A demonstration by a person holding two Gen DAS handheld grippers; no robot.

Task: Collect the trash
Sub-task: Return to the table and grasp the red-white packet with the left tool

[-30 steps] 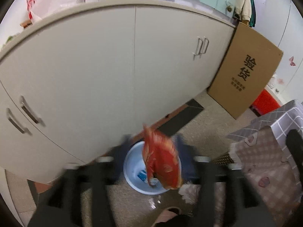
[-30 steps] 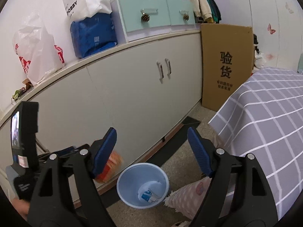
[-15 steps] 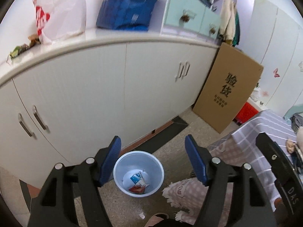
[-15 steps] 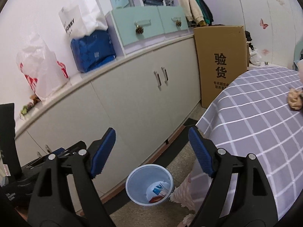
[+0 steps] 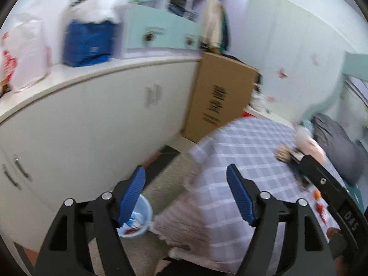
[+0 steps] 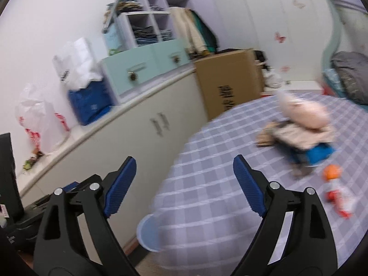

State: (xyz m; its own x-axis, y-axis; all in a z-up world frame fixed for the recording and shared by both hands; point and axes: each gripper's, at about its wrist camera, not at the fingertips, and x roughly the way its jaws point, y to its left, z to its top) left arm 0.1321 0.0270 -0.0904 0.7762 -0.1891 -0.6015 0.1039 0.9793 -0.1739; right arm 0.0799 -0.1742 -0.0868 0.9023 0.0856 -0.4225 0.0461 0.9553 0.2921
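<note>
Checked bedspread (image 6: 207, 161) fills my right view, bottle (image 6: 338, 191) lying on it. Both my left gripper (image 5: 185, 195) and right gripper (image 6: 184, 184) gape wide, empty; bin (image 5: 140, 220) sits below the left one.

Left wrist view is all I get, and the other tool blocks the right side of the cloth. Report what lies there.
Observer: A small bottle with an orange cap lies on its side on the cloth.
Operator: Give me the state of the right tongs.
Observer: The right tongs are open and empty, with the bottle off to their right.
</note>
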